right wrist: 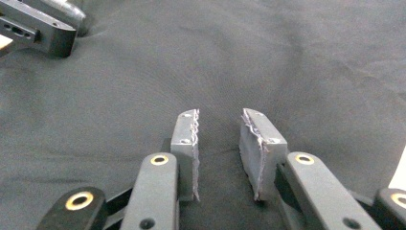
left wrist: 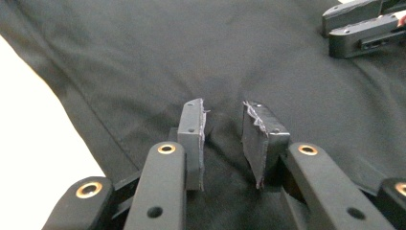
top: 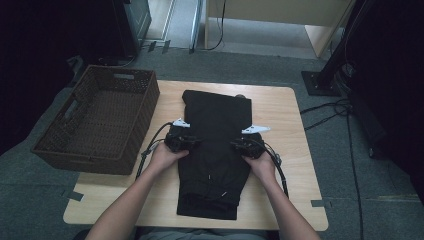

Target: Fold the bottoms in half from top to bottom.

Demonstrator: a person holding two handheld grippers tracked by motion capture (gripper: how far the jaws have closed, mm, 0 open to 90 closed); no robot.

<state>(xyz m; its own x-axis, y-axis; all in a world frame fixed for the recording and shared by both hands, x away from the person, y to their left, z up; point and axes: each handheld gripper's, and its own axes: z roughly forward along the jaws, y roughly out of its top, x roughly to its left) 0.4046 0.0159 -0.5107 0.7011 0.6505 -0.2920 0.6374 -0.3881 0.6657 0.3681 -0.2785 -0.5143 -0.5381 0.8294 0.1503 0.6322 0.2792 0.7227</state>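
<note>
- Cloth: your black pants are soft and floppy.
- Pinch a fold at each side edge.
- Left gripper and right gripper gape, grasping nothing.

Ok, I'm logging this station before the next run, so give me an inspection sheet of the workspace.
Surface: wooden table, bare around the cloth.
Job's things: black garment lying flat at table centre.
Clutter: brown wicker basket at the table's left edge.
Grippers: left gripper and right gripper rest on the garment's sides, jaws apart, a fabric ridge between them.
Cables: one trails from each gripper; more lie on the floor at right.
Surroundings: grey carpet, dark stands, wooden furniture behind.
</note>
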